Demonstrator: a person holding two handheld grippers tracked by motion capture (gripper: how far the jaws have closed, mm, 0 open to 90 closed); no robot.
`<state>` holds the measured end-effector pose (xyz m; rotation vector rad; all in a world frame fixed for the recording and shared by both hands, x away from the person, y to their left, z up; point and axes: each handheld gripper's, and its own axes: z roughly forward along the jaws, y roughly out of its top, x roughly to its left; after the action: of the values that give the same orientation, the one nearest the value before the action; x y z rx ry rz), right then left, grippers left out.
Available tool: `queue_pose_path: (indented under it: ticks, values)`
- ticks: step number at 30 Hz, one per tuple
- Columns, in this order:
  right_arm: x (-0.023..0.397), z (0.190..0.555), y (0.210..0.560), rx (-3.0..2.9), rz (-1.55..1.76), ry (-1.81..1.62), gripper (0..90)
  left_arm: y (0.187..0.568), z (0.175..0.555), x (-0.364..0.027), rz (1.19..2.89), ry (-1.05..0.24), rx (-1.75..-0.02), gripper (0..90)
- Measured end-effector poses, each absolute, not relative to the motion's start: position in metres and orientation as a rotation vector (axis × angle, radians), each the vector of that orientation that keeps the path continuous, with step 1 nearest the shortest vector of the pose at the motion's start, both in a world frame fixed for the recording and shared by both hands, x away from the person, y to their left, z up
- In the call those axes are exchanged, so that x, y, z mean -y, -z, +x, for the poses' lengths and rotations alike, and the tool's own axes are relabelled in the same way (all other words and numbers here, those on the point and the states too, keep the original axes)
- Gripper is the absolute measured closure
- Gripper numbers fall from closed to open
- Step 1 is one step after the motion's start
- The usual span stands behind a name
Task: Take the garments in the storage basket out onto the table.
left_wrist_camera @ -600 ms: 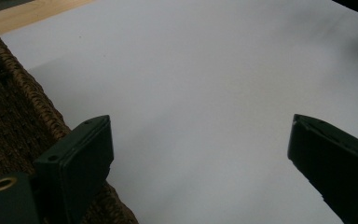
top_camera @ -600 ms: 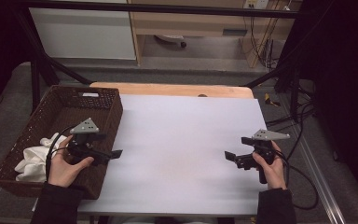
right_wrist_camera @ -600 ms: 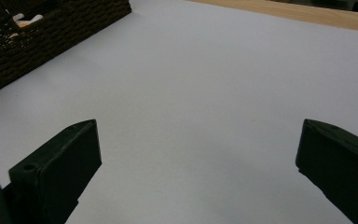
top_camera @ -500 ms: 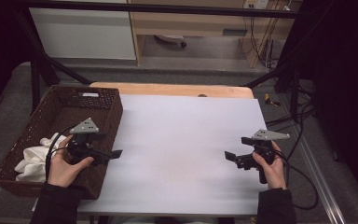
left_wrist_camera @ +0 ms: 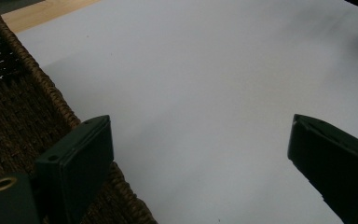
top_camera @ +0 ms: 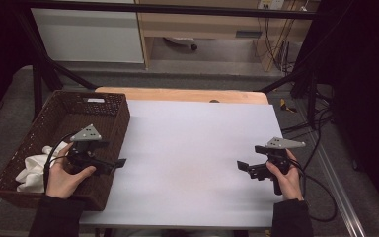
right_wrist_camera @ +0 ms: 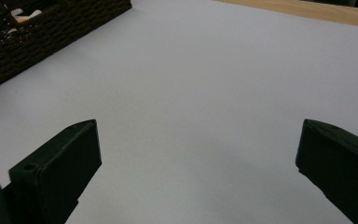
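Observation:
A dark wicker basket (top_camera: 109,107) stands on the left part of the white table (top_camera: 192,148), and a crumpled white cloth (top_camera: 32,168) lies in its near left corner. My left gripper (top_camera: 120,163) hovers over the basket's right rim, pointing right over the table, open with nothing between its jaws. In the left gripper view the basket rim (left_wrist_camera: 37,79) runs beside the near jaw of the left gripper (left_wrist_camera: 200,158). My right gripper (top_camera: 242,167) is held over the table's right side, pointing left, open and empty. The right gripper view has the right gripper (right_wrist_camera: 198,168) above bare white surface, with the basket (right_wrist_camera: 51,28) far off.
A strip of wooden tabletop (top_camera: 177,94) shows behind the white surface. Black frame bars (top_camera: 49,74) slant down at the back left and right. Cables (top_camera: 316,148) trail off the table's right edge. A pale cabinet (top_camera: 89,29) stands on the floor beyond.

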<state>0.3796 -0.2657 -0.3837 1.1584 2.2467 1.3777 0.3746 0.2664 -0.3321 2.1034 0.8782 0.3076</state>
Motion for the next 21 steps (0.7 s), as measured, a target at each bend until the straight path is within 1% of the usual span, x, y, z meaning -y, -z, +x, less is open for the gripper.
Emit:
queue_pose_path:
  ticks: [21]
  values:
    - [0.263,0.38,0.386,-2.267,1.159,-1.357,0.7,0.324,0.372,-0.29,2.1,-0.347,-0.918,6.7]
